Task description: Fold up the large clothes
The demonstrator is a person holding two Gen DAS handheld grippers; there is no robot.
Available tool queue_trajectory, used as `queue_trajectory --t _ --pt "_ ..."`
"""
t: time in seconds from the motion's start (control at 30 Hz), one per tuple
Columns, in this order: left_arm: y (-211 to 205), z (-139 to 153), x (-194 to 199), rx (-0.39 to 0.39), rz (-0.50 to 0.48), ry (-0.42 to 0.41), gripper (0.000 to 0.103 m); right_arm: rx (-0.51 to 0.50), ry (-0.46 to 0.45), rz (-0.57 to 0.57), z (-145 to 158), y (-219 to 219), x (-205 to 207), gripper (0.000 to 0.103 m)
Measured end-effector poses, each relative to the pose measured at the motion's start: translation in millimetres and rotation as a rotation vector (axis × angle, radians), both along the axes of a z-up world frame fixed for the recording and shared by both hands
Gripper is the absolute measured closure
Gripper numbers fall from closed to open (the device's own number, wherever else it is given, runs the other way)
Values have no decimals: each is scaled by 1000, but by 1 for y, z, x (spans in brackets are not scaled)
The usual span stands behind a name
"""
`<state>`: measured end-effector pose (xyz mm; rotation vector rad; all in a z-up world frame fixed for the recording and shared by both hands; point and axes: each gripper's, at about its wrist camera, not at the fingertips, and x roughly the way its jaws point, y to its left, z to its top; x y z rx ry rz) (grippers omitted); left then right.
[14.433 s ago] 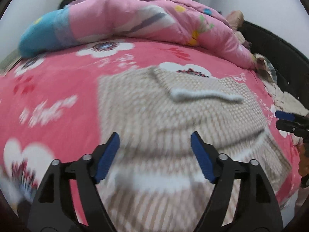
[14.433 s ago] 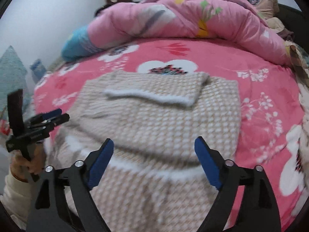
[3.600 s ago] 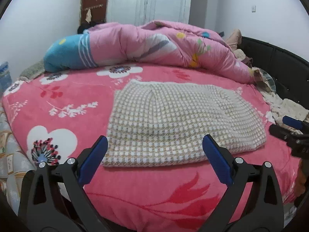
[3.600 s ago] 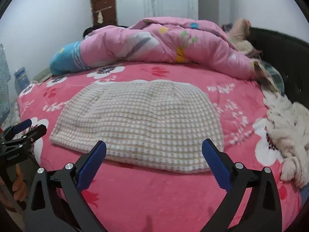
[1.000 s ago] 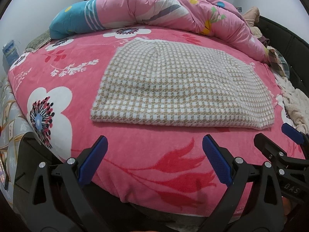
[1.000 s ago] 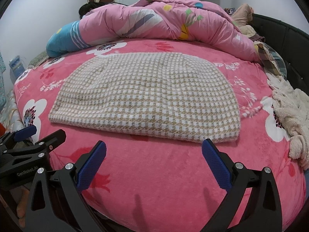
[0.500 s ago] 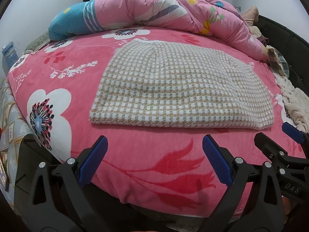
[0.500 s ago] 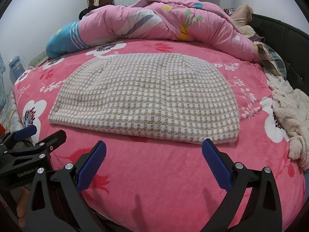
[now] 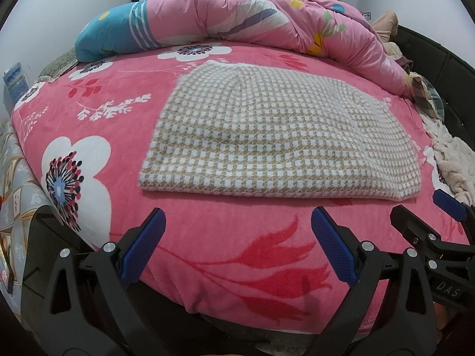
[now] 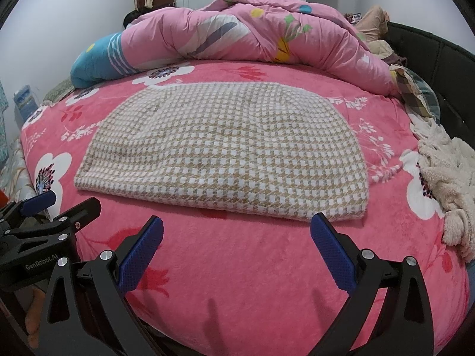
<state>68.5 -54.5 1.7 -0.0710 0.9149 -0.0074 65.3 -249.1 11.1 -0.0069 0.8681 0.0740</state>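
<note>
The left gripper (image 9: 237, 243) has its jaws wide apart and empty, short of the bed's (image 9: 225, 255) near edge. Ahead of both sets of jaws lies the checked garment (image 9: 276, 136), folded flat, long axis running crosswise, its near fold facing them. The right gripper (image 10: 237, 246), jaws equally spread and empty, seems marginally closer to the garment's right corner. No containers show.

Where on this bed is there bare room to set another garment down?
Free: the pink sheet strip between the folded checked garment and the bed's near edge, and left of the garment. Crowded: the back under the bunched quilt, and the right edge with the cream fleece pile.
</note>
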Motion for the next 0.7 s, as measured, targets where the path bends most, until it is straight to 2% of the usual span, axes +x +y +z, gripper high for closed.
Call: queue_trajectory --t 0.7 --pt "0 0 0 -2 1 0 8 1 2 1 0 1 -1 7"
